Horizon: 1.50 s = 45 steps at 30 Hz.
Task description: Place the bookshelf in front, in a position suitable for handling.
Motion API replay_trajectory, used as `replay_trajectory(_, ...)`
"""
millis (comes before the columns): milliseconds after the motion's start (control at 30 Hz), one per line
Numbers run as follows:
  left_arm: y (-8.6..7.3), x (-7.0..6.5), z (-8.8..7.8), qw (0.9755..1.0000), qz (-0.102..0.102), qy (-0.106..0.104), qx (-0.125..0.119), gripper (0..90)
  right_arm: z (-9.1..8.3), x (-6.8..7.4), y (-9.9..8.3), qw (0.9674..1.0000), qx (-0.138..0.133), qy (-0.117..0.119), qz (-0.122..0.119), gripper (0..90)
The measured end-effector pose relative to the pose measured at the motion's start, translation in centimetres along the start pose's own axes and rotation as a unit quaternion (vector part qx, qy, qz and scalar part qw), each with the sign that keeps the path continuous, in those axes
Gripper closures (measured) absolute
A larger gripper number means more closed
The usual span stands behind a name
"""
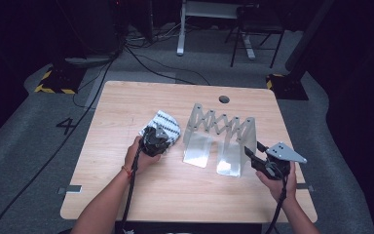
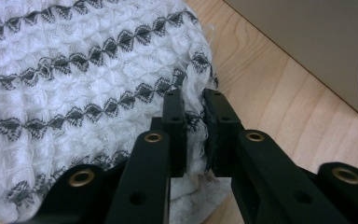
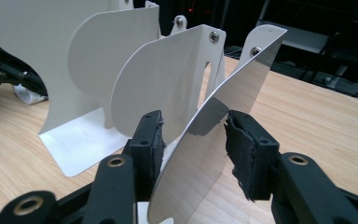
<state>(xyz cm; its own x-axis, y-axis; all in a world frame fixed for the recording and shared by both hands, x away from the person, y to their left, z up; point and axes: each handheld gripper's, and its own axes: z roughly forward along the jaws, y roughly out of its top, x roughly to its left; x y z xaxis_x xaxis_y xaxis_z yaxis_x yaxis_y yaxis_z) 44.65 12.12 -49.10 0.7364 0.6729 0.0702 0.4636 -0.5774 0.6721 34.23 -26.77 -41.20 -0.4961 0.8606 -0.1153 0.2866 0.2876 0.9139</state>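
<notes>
A white cloth with dark zigzag stripes (image 1: 167, 123) lies bunched left of centre on the wooden table (image 1: 185, 195). My left gripper (image 1: 155, 140) is shut on its near edge; in the left gripper view the cloth (image 2: 74, 70) is pinched between the two black pads of the gripper (image 2: 193, 100). A white metal folding rack (image 1: 219, 131) stands upright at the centre. My right gripper (image 1: 254, 152) reaches its right end. In the right gripper view the rack's nearest shiny plate (image 3: 200, 158) stands between the jaws of the gripper (image 3: 193, 123), with a gap at the left pad (image 3: 151, 135).
A round cable hole (image 1: 224, 99) sits near the table's far edge. Beyond the table, black cables (image 1: 141, 58) run over the grey floor, and a desk leg (image 1: 181, 29) and a chair (image 1: 253, 34) stand farther back.
</notes>
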Motion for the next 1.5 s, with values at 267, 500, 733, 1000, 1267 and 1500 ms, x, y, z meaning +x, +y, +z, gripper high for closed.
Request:
replay_trajectory(267, -1.0, -0.4, -1.8, 0.9992, 0.015, -0.028, 0.025, 84.3, -0.4, 0.9, 0.0, 0.9998, 0.002, 0.019, -0.004, 56.9)
replay_trajectory(500, -2.6, -2.0, -3.6, 0.9977, 0.021, -0.055, 0.033, 84.3, -0.4, 1.1, 0.0, 0.9998, 0.010, 0.016, 0.003, 67.8)
replay_trajectory(733, -5.3, -3.2, -5.9, 0.9969, 0.006, -0.074, 0.029, 83.9, 0.0, 1.9, 0.3, 0.9990, 0.015, 0.041, -0.011, 67.6)
replay_trajectory(1000, -5.6, -4.5, -6.6, 0.9985, -0.005, -0.050, 0.022, 65.6, -1.0, 0.5, 1.3, 0.9993, -0.023, 0.029, 0.004, 46.5)
replay_trajectory(1267, -2.9, -5.9, -8.4, 0.9980, -0.011, -0.014, -0.060, 36.1, -1.6, -1.3, 4.6, 0.9984, -0.045, 0.029, -0.016, 45.7)
replay_trajectory(1500, 0.0, -6.3, -9.1, 0.9923, -0.028, -0.006, -0.120, 30.1, 0.4, -3.1, 6.8, 0.9992, -0.004, 0.034, -0.022, 48.7)
